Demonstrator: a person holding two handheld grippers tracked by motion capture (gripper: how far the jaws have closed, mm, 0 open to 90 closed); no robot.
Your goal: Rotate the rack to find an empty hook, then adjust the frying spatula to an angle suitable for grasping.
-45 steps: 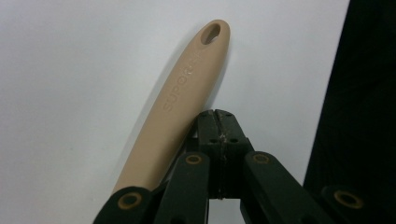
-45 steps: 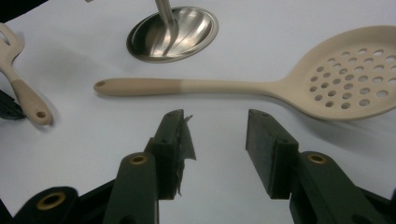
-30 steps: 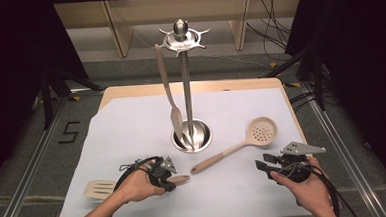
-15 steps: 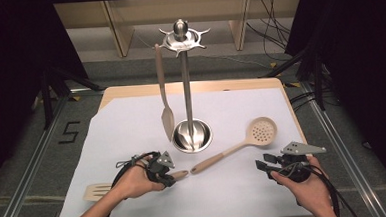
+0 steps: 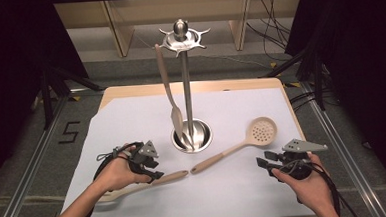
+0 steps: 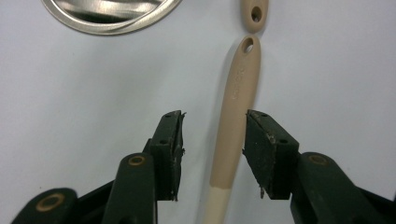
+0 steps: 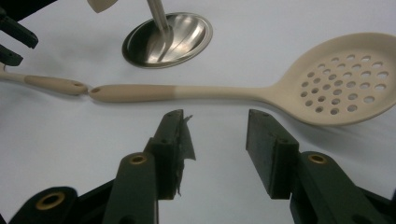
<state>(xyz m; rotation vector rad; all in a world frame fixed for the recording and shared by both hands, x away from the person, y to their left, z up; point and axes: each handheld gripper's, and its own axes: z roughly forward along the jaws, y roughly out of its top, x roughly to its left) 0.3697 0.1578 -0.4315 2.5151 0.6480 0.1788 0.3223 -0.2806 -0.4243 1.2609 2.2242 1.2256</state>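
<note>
The left gripper, jaws wide astride the beige silicone utensil handle lying near the white sheet's front-left edge, should centre before squeezing, while the right gripper waits open short of the beige perforated skimmer

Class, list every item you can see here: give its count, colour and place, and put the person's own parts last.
Utensil stand: one, silver, centre of the table.
Hanging utensil: one, beige, on the stand's left hook.
Skimmer: one, beige, flat on the sheet right of the stand.
Spatula: one, beige, flat, handle between the left jaws.
Sheet: one, white, over the table.
Table: one, light wood.
Left gripper: one, black, open around the spatula handle.
Right gripper: one, black, open, above the sheet.
</note>
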